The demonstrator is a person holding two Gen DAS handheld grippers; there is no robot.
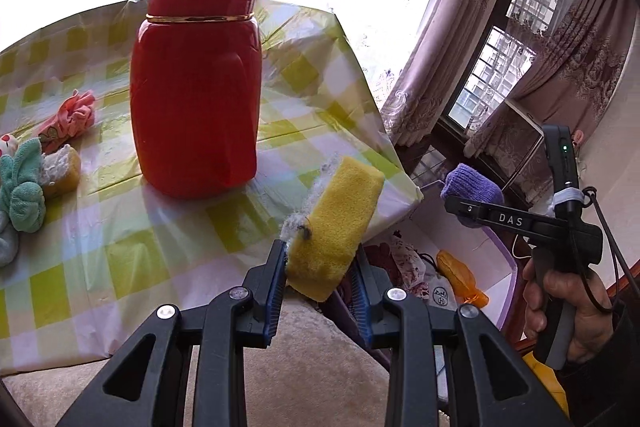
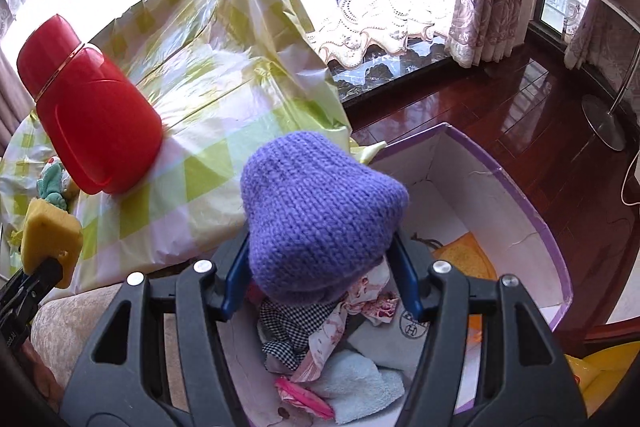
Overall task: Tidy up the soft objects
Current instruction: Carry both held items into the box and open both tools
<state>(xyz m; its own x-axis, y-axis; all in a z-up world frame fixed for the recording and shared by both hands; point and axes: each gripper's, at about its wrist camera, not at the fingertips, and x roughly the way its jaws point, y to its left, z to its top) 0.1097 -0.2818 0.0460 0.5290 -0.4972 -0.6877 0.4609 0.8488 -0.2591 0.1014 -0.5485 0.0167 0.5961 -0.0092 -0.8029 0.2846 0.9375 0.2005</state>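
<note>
A yellow sponge (a tuft of grey fluff clinging to its edge) is clamped between the jaws of the left gripper, held over the counter's near corner. A purple knitted piece is gripped in the jaws of the right gripper above a purple-rimmed box of cloths on the floor. A red flask is seen upright on the checked counter, with small towels well beside it.

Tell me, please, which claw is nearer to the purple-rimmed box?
Right. The right claw, holding the purple knit piece, is over the box; the left claw, holding the sponge, is beside the table edge.
</note>
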